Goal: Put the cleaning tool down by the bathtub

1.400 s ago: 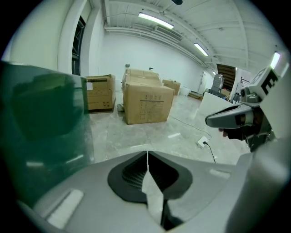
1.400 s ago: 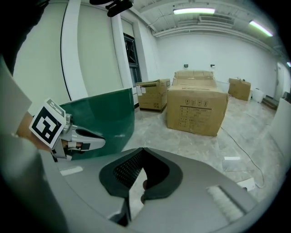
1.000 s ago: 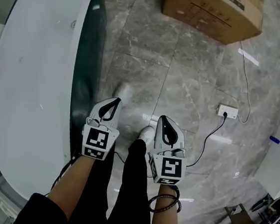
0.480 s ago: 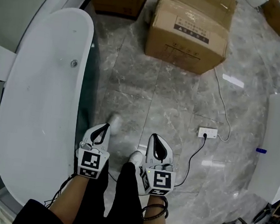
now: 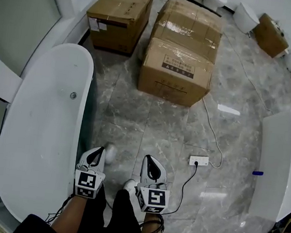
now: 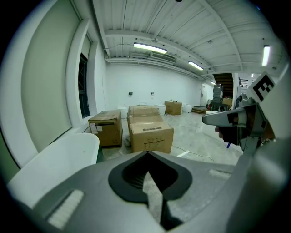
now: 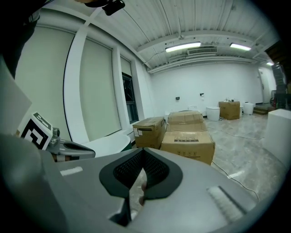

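- The left gripper (image 6: 146, 157) has its grey jaws pressed together at the tips. Only floor shows through the teardrop gap behind them, and it holds nothing.
- The right gripper (image 7: 143, 154) is the same: jaws closed tip to tip, and empty.
- No cleaning tool can be made out in any view, either in a gripper or on the floor, so I cannot tell where it lies.
- Both grippers hang low over the person's legs, the left one just beside the outer wall of the white oval bathtub (image 5: 40, 127).
- With both grippers empty, the put-down looks either finished or not begun.
- If it is yet to come, the strip of grey marbled tile floor (image 5: 160, 120) along the tub wall seems the spot. Lower the tool until it rests, then part the jaws. Keep clear of the black cable (image 5: 185, 185) that runs to the white power strip (image 5: 199, 161).
- The nearest brown cardboard box (image 5: 176, 72) bears a dark printed label, and the second brown cardboard box (image 5: 117, 16) a white sticker. Both are too small to read.
- The grippers' cubes show only black-and-white square markers.
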